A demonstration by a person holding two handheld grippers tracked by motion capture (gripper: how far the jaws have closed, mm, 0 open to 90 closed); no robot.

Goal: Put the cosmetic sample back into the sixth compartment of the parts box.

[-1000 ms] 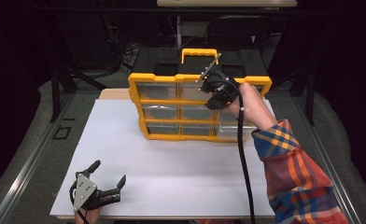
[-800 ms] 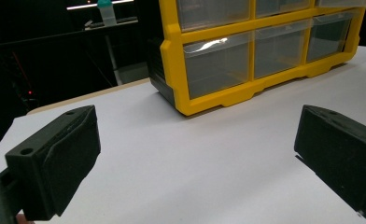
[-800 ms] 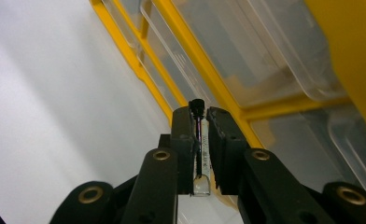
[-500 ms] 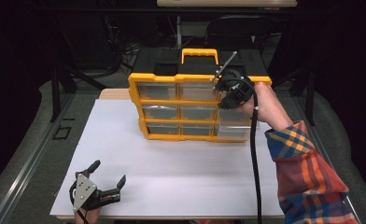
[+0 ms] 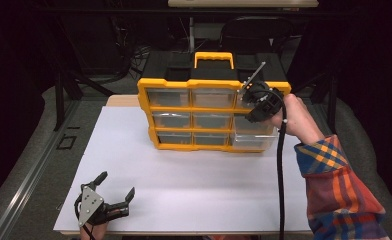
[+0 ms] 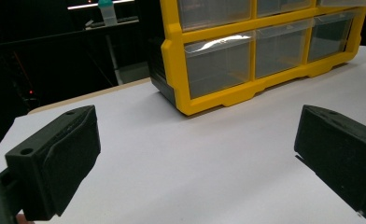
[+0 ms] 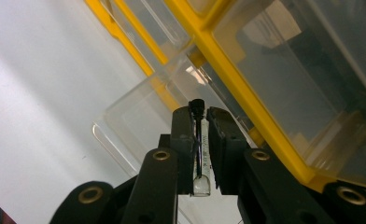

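**A tiny tube in front of the drawers**

We hold a thin clear glass tube with a black cap (image 7: 199,149) tight in our right gripper (image 7: 200,114), just over the pulled-out clear drawer (image 7: 139,126) of the yellow plastic drawer box (image 5: 211,112). Our left gripper (image 5: 115,187) rests wide apart on the white table (image 5: 194,185).

Thin clear black-capped vial (image 7: 200,154), clamped
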